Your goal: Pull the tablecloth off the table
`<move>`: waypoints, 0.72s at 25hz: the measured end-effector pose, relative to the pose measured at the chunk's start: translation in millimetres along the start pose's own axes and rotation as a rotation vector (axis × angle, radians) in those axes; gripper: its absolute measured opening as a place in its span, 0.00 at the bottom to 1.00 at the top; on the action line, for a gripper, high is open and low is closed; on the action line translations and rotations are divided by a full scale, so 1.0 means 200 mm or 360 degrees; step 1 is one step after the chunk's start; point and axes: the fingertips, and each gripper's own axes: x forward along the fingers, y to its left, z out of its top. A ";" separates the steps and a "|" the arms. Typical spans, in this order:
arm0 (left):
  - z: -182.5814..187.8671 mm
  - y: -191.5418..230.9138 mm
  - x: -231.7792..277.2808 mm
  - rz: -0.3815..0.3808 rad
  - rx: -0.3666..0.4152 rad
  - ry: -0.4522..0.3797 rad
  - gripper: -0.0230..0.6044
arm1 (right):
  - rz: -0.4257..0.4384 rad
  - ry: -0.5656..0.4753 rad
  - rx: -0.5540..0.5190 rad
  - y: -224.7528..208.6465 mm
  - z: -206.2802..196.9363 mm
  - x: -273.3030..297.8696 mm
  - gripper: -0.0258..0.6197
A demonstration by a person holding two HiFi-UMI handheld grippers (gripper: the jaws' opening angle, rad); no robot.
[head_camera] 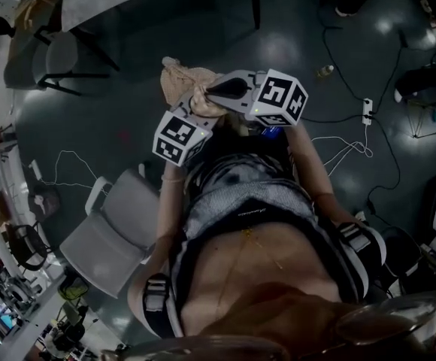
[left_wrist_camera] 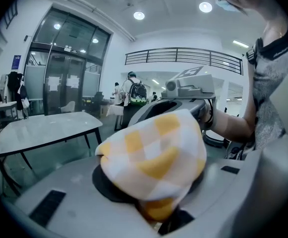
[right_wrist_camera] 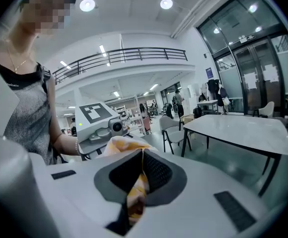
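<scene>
Yellow-and-white checked fabric tablecloth [left_wrist_camera: 154, 152] hung bunched in the air, well apart from the white rectangular table [right_wrist_camera: 238, 128]. Its thick wad sat clamped in the left gripper [head_camera: 194, 110], while the right gripper [right_wrist_camera: 140, 172] pinched a thin fold.

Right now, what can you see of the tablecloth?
The tablecloth is soft fabric, checked yellow and white, crumpled into a bundle. It is held in the air, off the table, above the dark floor. The left gripper clamps a thick wad; the right gripper pinches a thin fold.
</scene>
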 end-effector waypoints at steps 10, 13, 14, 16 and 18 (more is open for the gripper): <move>0.10 0.05 -0.01 0.0004 0.0056 -0.0017 0.25 | -0.0056 -0.0051 -0.0048 -0.04 0.10 -0.02 0.14; 0.11 0.06 -0.01 -0.0001 0.0065 -0.0013 0.25 | -0.0064 -0.0055 -0.0052 -0.06 0.11 -0.02 0.14; 0.12 0.07 0.00 -0.0003 0.0066 -0.0011 0.25 | -0.0066 -0.0056 -0.0052 -0.07 0.12 -0.02 0.14; 0.13 0.08 0.00 -0.0005 0.0069 -0.0008 0.25 | -0.0068 -0.0055 -0.0052 -0.08 0.12 -0.03 0.14; 0.13 0.07 0.01 -0.0008 0.0070 -0.0004 0.25 | -0.0066 -0.0050 -0.0048 -0.08 0.12 -0.04 0.14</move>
